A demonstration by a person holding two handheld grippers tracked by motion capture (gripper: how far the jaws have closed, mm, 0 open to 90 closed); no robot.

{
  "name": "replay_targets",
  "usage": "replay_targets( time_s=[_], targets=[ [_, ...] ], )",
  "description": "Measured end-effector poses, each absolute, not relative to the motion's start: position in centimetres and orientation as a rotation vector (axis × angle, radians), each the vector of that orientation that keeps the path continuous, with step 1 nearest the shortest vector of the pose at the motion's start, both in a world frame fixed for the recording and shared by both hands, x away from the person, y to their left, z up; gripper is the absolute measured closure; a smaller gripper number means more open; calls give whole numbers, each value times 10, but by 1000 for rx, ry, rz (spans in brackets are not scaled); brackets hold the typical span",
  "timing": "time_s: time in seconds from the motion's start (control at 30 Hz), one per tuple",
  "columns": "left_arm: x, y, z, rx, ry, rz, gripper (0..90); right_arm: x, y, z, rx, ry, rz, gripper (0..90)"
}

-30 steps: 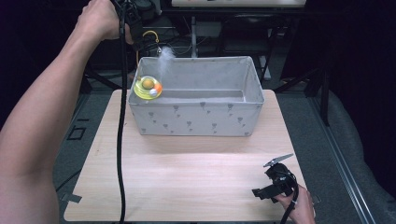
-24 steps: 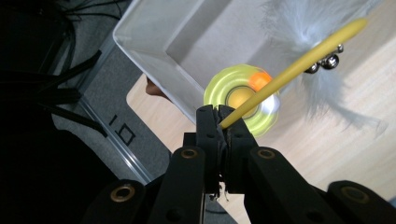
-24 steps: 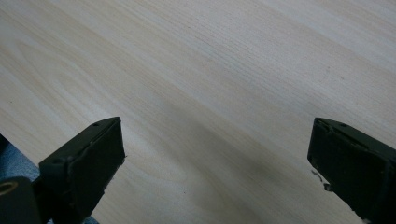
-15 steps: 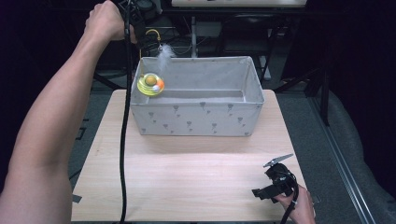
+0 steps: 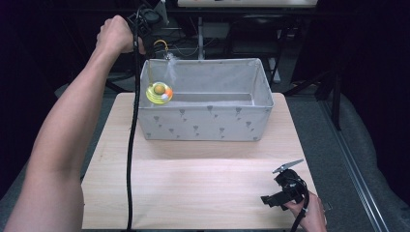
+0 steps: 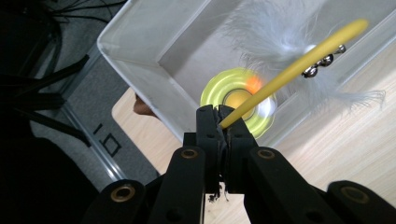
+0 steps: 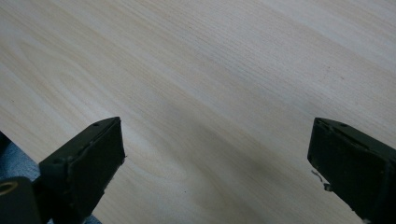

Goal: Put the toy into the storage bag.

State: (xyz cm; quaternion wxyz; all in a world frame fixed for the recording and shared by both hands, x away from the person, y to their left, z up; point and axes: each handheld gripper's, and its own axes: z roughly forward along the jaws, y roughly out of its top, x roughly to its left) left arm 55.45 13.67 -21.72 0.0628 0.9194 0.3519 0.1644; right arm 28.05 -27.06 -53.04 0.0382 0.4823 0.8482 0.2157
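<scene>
Grey fabric bin at table's far edge. Left gripper clamped on yellow wand, toy disc dangling below over bin's left end, feather alongside. Right gripper gaping, idle, well apart.

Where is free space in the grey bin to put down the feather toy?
The bin has a bare floor across its middle and right half, bordered by the far wall and the right wall. The left end is crowded: the feather toy hangs there from the left gripper. The table in front of the bin, up to the right gripper, is also bare.
</scene>
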Motion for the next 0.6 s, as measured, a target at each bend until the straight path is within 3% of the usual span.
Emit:
replay_targets(
  time_s=[0.6],
  targets=[
    [566,152,-268,2755,1095,357,878,281,-270,-531,1475,2609,666,35]
  ],
)
